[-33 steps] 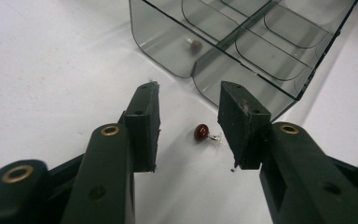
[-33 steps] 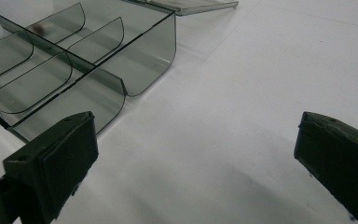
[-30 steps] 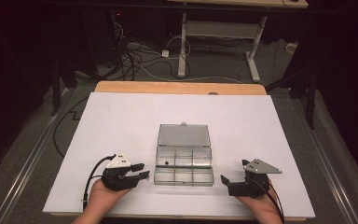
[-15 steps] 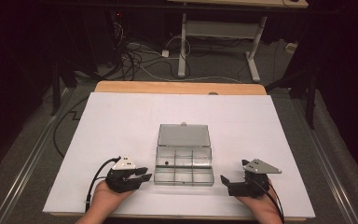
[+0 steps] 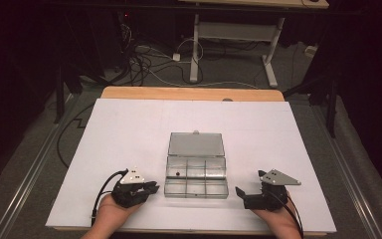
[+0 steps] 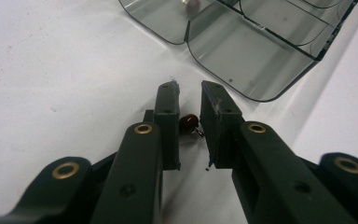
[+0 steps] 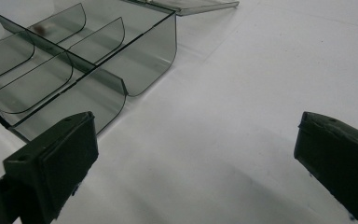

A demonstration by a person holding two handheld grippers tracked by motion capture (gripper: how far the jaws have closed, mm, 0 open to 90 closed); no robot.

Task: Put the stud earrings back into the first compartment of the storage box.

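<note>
Jaws of the left gripper had just been closing around a small dark red bead lying on the white table just left of the clear compartment box; whether the pads already pressed it could not be told. Right of that box, the right gripper stood wide open and empty. Another small dark piece lay in the box's far-left compartment.

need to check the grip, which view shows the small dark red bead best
The left gripper view: the dark red bead lies on the white table between the left tongs, which have just been closing. In the high view those tongs cover that spot; the right gripper view faces the compartment box.
</note>
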